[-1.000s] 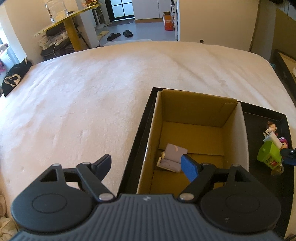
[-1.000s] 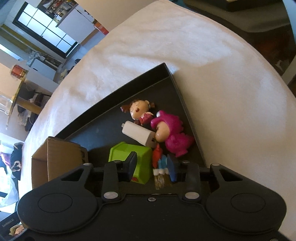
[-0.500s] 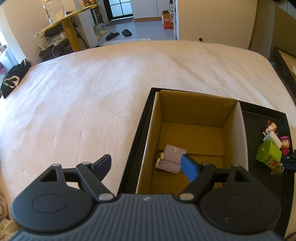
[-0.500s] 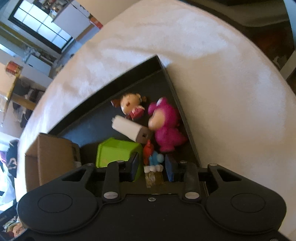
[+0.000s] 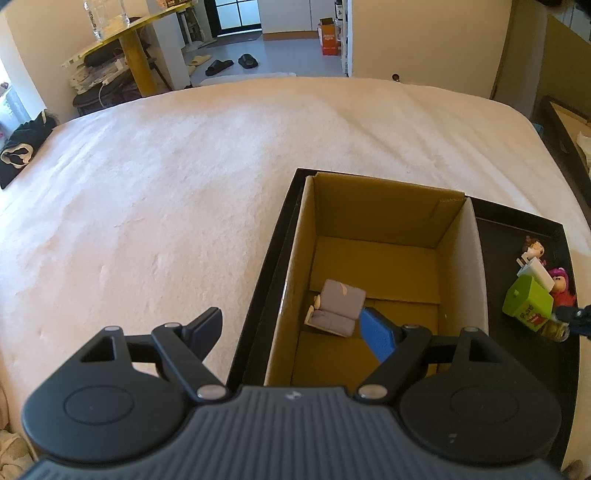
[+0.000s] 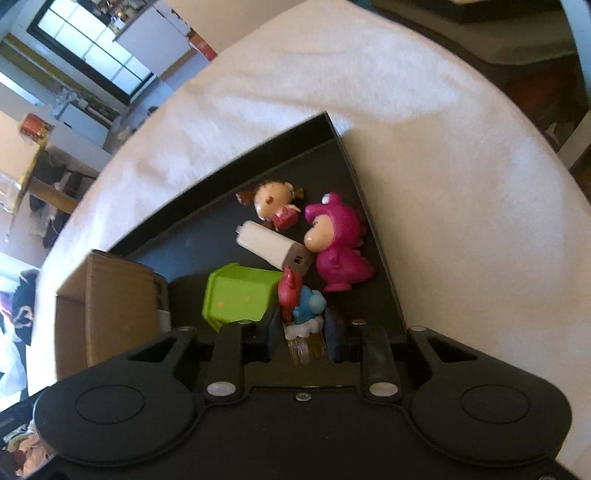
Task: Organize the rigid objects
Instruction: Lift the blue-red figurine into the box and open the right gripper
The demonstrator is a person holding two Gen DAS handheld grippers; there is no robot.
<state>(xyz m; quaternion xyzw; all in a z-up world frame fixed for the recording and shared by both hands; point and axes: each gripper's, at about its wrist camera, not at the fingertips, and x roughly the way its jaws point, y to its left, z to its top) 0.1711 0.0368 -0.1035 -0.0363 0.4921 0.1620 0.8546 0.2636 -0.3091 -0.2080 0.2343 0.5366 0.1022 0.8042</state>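
Observation:
A black tray [image 5: 524,221] on a white bed holds an open cardboard box [image 5: 295,236] with a small grey sofa toy [image 5: 338,306] inside. My left gripper [image 5: 295,325] is open and empty over the box's near left wall. In the right wrist view, my right gripper [image 6: 301,332] is closed around a red and blue figure on a clear base [image 6: 301,306]. Beside it lie a green box [image 6: 240,295], a white charger [image 6: 273,249], a pink figure [image 6: 340,243] and a small doll [image 6: 273,201].
The cardboard box [image 6: 107,291] stands left of the toys in the right wrist view. The tray's rim [image 6: 354,173] runs close on the right. The bed [image 5: 166,166] stretches left and far. A yellow table [image 5: 136,33] stands beyond the bed.
My right gripper has moved forward and its fingers have closed in on the red and blue figure. The left gripper has barely moved.

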